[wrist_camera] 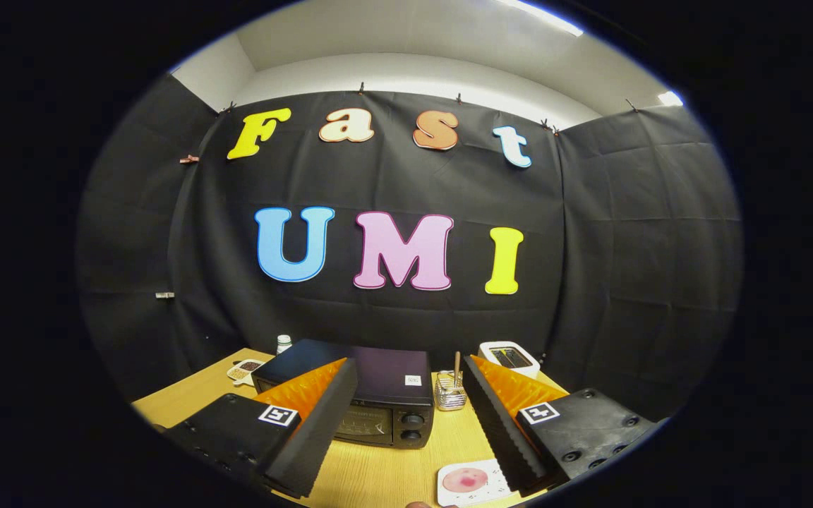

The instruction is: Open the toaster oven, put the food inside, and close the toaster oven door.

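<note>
A black toaster oven (385, 398) stands on the wooden table (371, 473), its door shut and two knobs on its right front. My gripper (406, 384) is held high above the table, open, with nothing between its fingers. The left finger (308, 409) covers part of the oven's left side. A white square plate (470, 482) with a pink piece of food on it lies on the near table, just inside the right finger (502, 409).
A small wire holder with a stick in it (451, 394) stands right of the oven. A white device (510, 358) sits at the back right. A small tray (245, 370) and a white-capped bottle (284, 343) are behind the oven's left side.
</note>
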